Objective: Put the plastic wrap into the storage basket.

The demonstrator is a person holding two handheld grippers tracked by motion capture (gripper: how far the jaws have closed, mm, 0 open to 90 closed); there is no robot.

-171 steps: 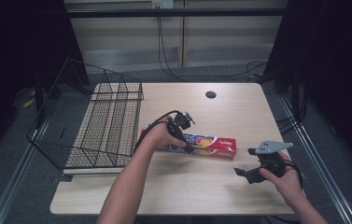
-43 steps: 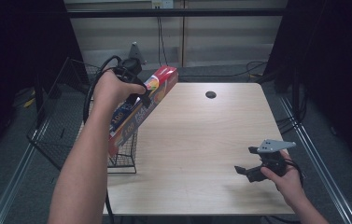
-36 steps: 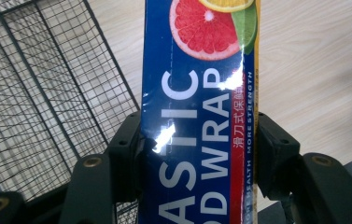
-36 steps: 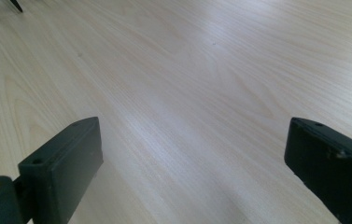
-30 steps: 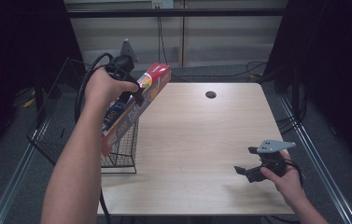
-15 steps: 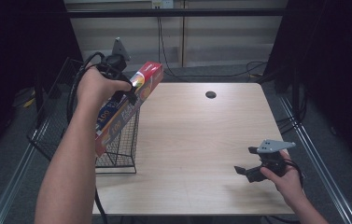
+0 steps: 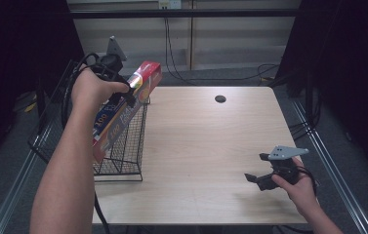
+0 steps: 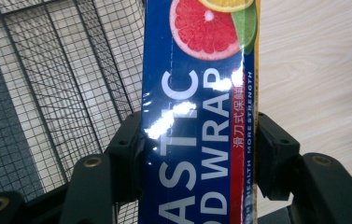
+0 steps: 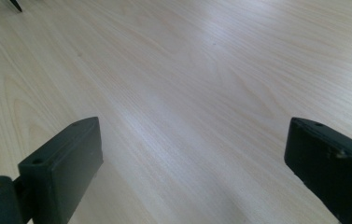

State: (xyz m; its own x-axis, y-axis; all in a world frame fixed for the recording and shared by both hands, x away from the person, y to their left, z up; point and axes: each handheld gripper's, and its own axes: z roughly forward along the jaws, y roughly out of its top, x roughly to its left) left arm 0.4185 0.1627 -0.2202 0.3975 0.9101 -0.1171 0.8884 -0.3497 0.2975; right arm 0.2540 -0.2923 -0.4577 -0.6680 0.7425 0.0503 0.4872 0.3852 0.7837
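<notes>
A long blue and red plastic wrap box [image 7: 123,109] hangs tilted in the air over the right side of a black wire basket [image 7: 128,146], its red end highest. My left gripper [image 7: 123,90] is shut on the box around its middle. In the left gripper view both black jaws press the sides of the plastic wrap box [image 8: 197,121], with the wire basket [image 8: 47,93] below it to the left. My right gripper [image 7: 257,179] rests low over the table's front right part, held by a hand. Its jaws stand wide apart over bare wood [image 9: 187,107] in the right gripper view.
The light wooden table [image 7: 211,146] has a round dark cable hole [image 7: 220,99] near its far edge. The basket stands on the table's left end and overhangs it. Cables [image 7: 69,97] trail from the left gripper. Dark curtains and floor surround the table.
The left hand has carried the box leftward and slightly up, farther over the basket. The right hand and its gripper have stayed where they were.
</notes>
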